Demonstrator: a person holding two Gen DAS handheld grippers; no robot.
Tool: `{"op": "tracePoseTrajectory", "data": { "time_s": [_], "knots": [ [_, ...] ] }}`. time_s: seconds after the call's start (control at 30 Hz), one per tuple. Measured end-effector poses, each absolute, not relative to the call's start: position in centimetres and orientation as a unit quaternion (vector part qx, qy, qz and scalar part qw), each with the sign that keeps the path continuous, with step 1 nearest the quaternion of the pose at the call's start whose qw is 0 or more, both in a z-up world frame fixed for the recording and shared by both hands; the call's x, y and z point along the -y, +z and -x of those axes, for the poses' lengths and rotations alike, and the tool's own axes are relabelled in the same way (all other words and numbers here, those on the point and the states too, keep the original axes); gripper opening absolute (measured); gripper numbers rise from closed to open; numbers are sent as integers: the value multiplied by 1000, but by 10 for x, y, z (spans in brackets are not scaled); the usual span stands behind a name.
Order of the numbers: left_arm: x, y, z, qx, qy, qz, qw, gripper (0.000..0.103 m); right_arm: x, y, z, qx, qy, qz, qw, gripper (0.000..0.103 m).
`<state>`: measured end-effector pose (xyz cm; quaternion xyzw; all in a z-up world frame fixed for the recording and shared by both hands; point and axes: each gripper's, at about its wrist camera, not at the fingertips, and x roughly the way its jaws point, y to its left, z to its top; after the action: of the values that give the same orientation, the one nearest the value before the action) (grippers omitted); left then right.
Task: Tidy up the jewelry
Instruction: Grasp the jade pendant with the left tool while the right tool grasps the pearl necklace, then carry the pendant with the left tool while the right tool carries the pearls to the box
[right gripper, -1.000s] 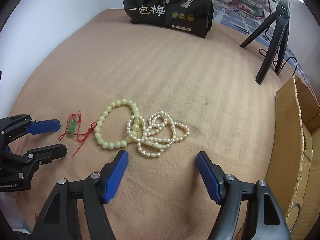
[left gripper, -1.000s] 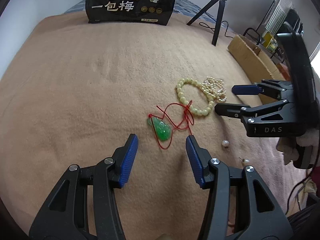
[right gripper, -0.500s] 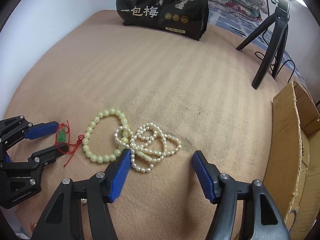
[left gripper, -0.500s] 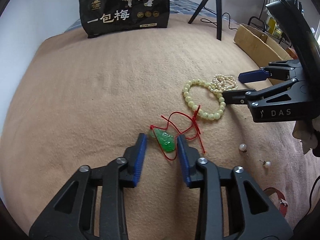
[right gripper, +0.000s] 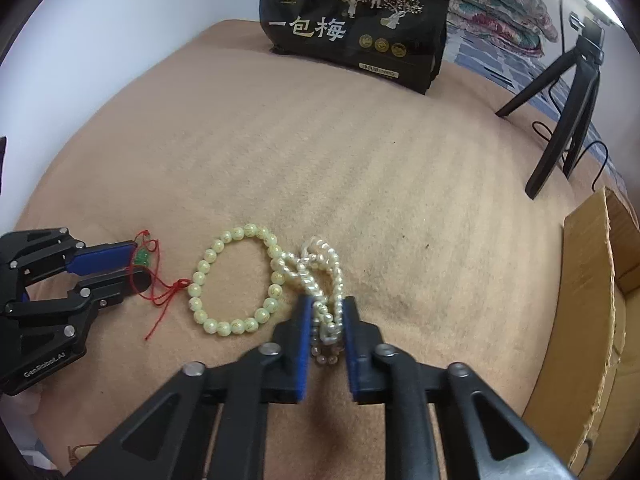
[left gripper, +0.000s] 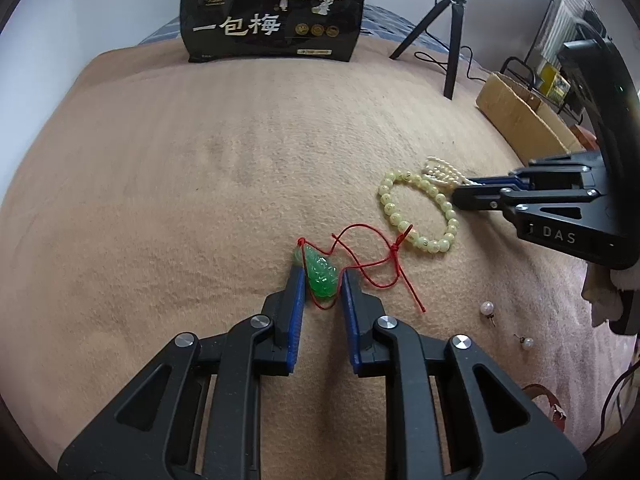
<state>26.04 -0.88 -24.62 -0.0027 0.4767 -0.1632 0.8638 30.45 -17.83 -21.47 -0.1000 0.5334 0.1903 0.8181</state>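
left tongs (left gripper: 321,276) pinching pendant (left gripper: 319,274), right tongs (right gripper: 326,308) pinching pearls (right gripper: 320,276)

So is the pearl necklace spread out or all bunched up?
Bunched up. The pearl necklace lies twisted in loops, its near end squeezed between the right gripper's blue fingers.

Cardboard box (right gripper: 588,320) cut off right

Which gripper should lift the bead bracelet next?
Neither is free: the left gripper pinches the pendant, the right gripper the pearls. Right is nearer; the bracelet touches its pearls.
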Motion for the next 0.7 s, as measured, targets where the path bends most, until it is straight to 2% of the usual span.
{"op": "tracePoseTrajectory", "data": {
  "time_s": [0.3, 0.7],
  "knots": [
    [-3, -239, -253, -481, -157, 29, 862, 17, 195, -199, -288, -524, 185, 52, 830, 5],
    [-15, -195, -231, -448, -157, 47, 879, 17, 216, -135, -248, -475, 190, 27, 859, 5]
  ]
}}
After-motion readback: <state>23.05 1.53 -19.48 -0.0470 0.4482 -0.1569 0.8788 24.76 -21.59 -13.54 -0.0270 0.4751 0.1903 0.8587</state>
